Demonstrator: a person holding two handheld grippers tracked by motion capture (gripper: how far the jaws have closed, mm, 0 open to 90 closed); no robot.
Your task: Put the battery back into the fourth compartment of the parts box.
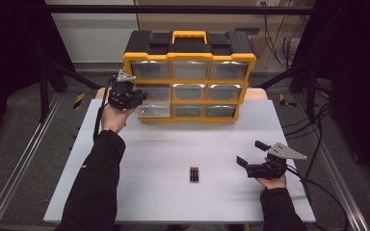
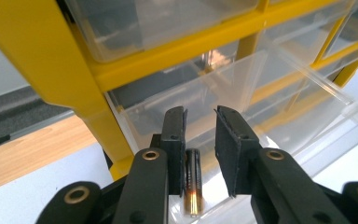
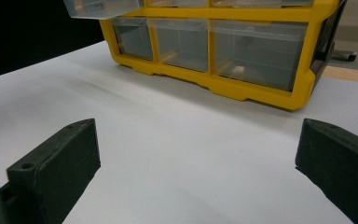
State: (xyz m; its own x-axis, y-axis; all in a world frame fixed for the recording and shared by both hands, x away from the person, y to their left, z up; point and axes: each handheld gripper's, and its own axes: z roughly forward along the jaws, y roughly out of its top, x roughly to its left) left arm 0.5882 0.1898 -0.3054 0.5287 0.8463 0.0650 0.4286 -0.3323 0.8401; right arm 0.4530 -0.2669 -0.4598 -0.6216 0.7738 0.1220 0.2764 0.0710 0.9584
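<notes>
A yellow and black drawer organizer point(image 1: 189, 57) stands at the back of the white table point(image 1: 154, 154). Its clear drawer point(image 1: 154, 109) at the left is pulled out. My left gripper point(image 1: 137, 98) hovers over that drawer point(image 2: 307, 107). In the left gripper view a battery point(image 2: 193, 182) hangs upright beside the left pad of the left gripper point(image 2: 200, 116), with a visible gap to the other pad; the jaws stand narrowly open. Two batteries point(image 1: 194, 174) lie side by side near the table's front. My right gripper point(image 1: 250, 152) rests to their right, wide open and holding nothing.
The organizer point(image 3: 261, 91) has several closed clear drawers, and the pulled-out drawer point(image 3: 102, 7) juts out at the top left of the right gripper view. Metal frame rails run along both sides of the table. Cables trail on the floor at the right.
</notes>
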